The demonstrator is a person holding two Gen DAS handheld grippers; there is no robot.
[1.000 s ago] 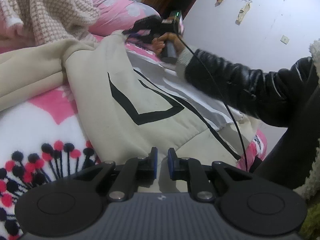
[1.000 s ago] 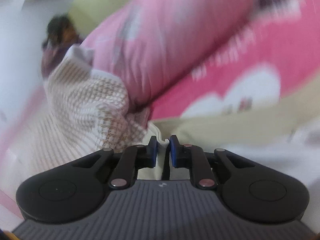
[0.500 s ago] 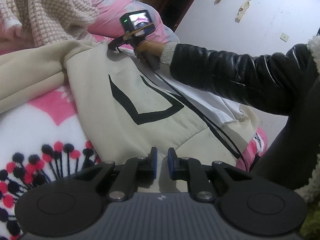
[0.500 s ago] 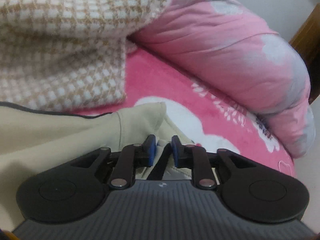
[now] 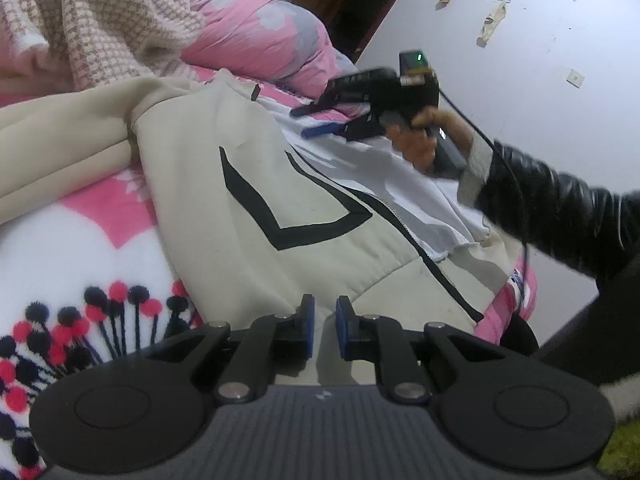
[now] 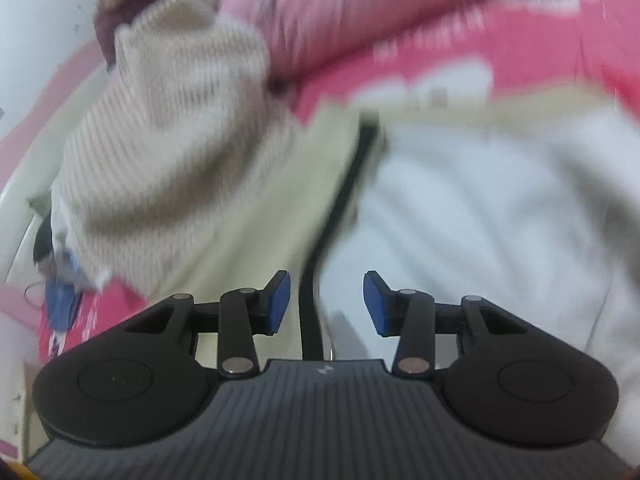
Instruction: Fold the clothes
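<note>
Jacket lies spread on the bed, its sleeve stretched out to the left. Behind it, a knitted garment is heaped against a pillow. Left tongs sit at the jacket's near hem, cloth between the pads. Right tongs hang above the jacket's far lining, jaws apart, touching nothing.

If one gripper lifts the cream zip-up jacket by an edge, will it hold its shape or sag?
The cream jacket probably sags: it drapes in soft folds over the bed. Its thick fleece looks fairly heavy, so a pinched edge may slip. The unzipped front would likely flop open, showing the white lining.
</note>
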